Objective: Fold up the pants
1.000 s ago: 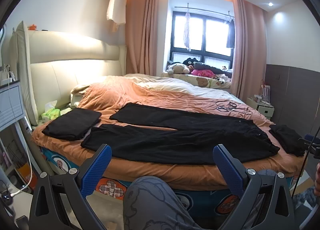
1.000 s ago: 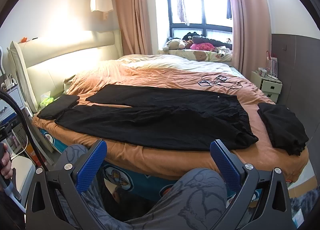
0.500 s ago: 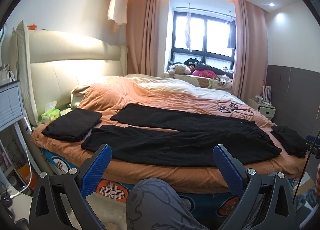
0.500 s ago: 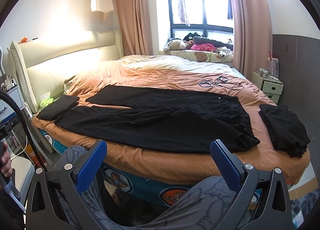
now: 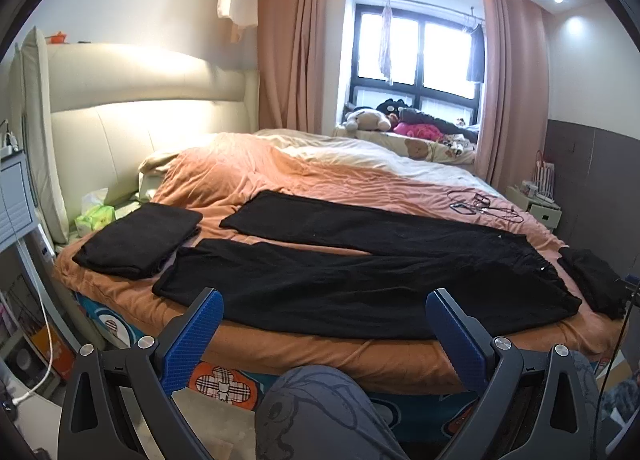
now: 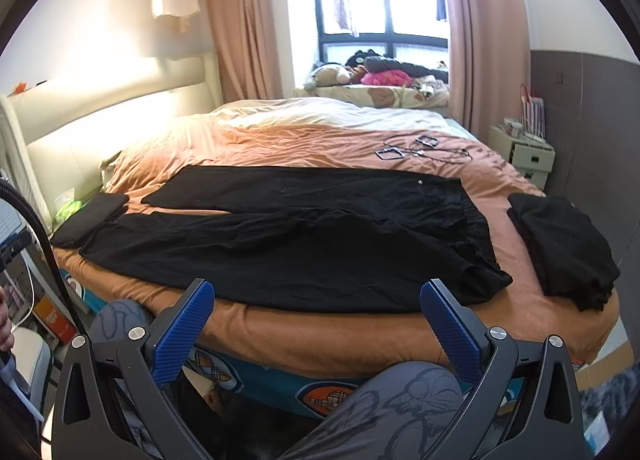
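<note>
At the bottom of each frame, the left gripper (image 5: 324,324) and right gripper (image 6: 316,314) hang with jaws spread wide, holding nothing, above the person's patterned grey knee (image 5: 316,408). Just beyond, the black pants (image 5: 360,272) lie flat across the middle of the frame on the orange bed cover (image 5: 320,356), legs pointing left and slightly parted, waist at right. A folded black garment (image 5: 140,238) sits at centre left, another dark pile (image 6: 564,248) at right. Farther back, cables (image 6: 420,148) lie on the cover, and stuffed toys (image 5: 368,120) sit under the window (image 5: 416,56).
</note>
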The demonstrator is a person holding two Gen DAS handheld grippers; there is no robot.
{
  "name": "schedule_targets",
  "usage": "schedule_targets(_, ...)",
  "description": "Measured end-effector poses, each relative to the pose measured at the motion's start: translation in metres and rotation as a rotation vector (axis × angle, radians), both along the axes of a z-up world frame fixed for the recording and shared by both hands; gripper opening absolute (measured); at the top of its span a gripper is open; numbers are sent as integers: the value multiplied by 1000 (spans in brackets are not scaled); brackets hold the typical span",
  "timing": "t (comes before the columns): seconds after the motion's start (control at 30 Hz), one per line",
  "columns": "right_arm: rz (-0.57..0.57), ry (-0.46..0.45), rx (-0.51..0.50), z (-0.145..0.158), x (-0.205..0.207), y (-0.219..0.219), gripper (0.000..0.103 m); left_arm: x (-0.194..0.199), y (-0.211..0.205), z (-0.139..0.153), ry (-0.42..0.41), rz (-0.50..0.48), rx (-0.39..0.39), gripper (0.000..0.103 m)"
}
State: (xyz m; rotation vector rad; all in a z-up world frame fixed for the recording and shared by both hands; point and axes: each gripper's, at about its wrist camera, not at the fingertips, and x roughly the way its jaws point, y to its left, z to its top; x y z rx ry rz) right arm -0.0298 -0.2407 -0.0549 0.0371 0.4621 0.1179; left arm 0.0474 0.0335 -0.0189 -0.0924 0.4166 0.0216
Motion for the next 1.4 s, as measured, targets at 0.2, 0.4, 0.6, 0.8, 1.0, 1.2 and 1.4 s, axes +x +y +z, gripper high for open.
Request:
schedule_targets(0.2,-21,44,33,-4,32,-8,103,29,11,-17,54,27,-26,102)
schedule_targets(0.4,-30,96,53,-9,66,-18,103,57,25,-36,114,73,-49,101)
schedule_targets(0.6,-62,156,90,-15,100,-32,103,86,40,-56,180,119,-83,98)
schedule_targets(0.8,-116,198,117,-22,123,-42,103,107,66,-75,213,165,-132,90)
schedule_targets(1.0,-185,234,164,-30,140,-55,103,125,97,-97,264,222,-207,78)
schedule_targets(1.2,-247,277,205,-36,152,-65,103,139,123,-113,295,267,-264,74)
schedule_targets(1.4,-287,312,238,-42,161,-78,103,153,149,-136,344,318,-385,65)
